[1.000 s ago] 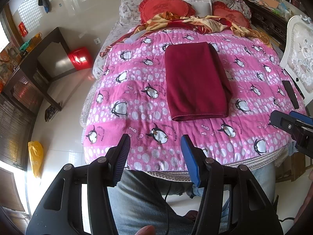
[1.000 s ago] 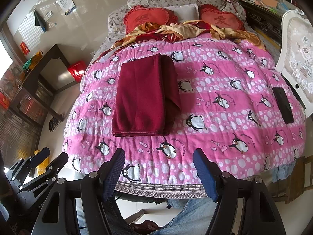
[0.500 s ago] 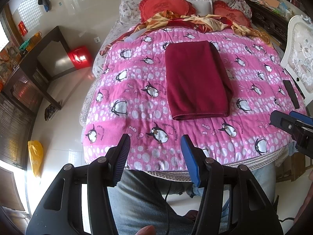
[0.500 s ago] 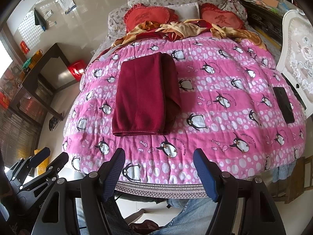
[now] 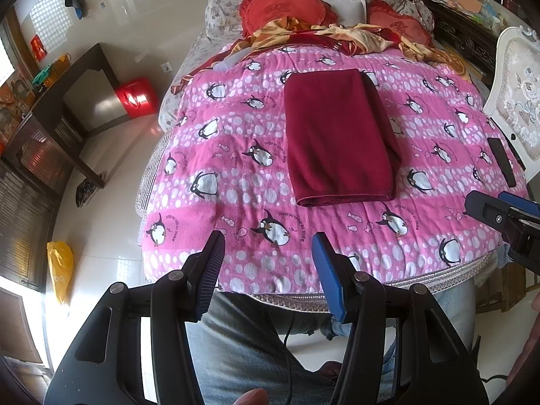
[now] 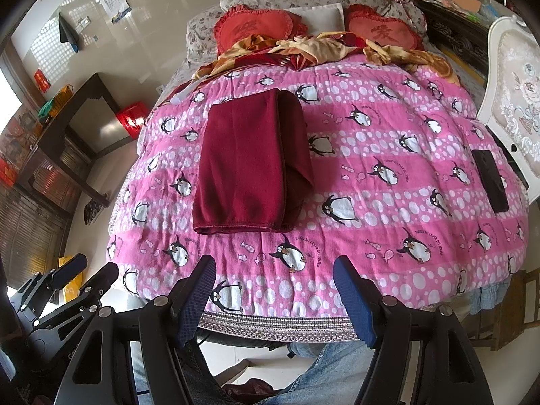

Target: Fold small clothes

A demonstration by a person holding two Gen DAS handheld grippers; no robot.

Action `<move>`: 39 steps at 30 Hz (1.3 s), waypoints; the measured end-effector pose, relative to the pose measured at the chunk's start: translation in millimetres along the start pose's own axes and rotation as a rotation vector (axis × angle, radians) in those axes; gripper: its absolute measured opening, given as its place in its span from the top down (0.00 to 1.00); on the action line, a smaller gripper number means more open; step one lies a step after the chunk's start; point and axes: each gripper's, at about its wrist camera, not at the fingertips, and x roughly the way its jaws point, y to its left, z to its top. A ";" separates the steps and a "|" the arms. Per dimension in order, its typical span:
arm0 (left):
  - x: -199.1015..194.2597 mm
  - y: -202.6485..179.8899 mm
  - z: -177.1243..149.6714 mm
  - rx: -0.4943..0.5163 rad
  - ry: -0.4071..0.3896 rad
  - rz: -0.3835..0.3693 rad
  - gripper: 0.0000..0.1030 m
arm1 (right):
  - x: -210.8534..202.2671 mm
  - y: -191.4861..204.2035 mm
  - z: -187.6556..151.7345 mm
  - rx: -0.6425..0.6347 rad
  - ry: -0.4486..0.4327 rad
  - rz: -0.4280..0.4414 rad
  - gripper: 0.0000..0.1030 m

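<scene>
A dark red garment [image 5: 337, 135] lies folded into a long rectangle on the pink penguin blanket [image 5: 236, 168]. It also shows in the right wrist view [image 6: 246, 165], with a narrower layer sticking out along its right side. My left gripper [image 5: 268, 270] is open and empty above the bed's near edge, short of the garment. My right gripper [image 6: 275, 293] is open and empty, also at the near edge. Each gripper shows in the other's view: the right one [image 5: 503, 216], the left one [image 6: 84, 276].
A black phone [image 6: 489, 175] lies on the blanket near its right edge. Red heart cushions [image 6: 256, 28] and crumpled yellow-red cloth [image 6: 314, 49] lie at the head of the bed. A white chair [image 6: 516, 77] stands to the right, a dark desk [image 5: 67, 101] to the left.
Both views have shifted very slightly. The garment and both open grippers keep their places.
</scene>
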 end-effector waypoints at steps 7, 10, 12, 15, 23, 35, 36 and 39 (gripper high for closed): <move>-0.6 -0.1 -0.5 -0.002 0.000 0.000 0.48 | 0.2 0.2 0.2 0.000 0.001 0.000 0.32; -1.2 1.0 0.1 -0.002 -0.001 -0.004 0.48 | 0.4 0.2 0.3 0.000 0.001 0.001 0.32; -0.8 0.6 -0.7 -0.001 -0.001 -0.002 0.48 | 0.5 0.3 0.4 0.000 0.001 0.001 0.32; -0.8 0.1 -0.9 -0.001 0.001 -0.002 0.48 | 0.6 0.4 0.4 -0.001 0.002 0.001 0.32; -0.6 -0.3 -1.5 -0.002 0.002 -0.009 0.48 | 0.5 1.0 0.2 0.000 0.002 0.000 0.32; -9.1 -13.1 6.3 0.055 -0.049 -0.100 0.48 | -0.3 -7.8 1.6 -0.007 -0.016 -0.023 0.32; -9.7 -13.6 9.0 0.061 -0.056 -0.105 0.48 | -1.1 -9.9 2.4 -0.005 -0.018 -0.028 0.32; -10.9 -17.3 11.6 0.075 -0.062 -0.116 0.48 | -6.1 -15.1 2.2 0.000 -0.028 -0.040 0.32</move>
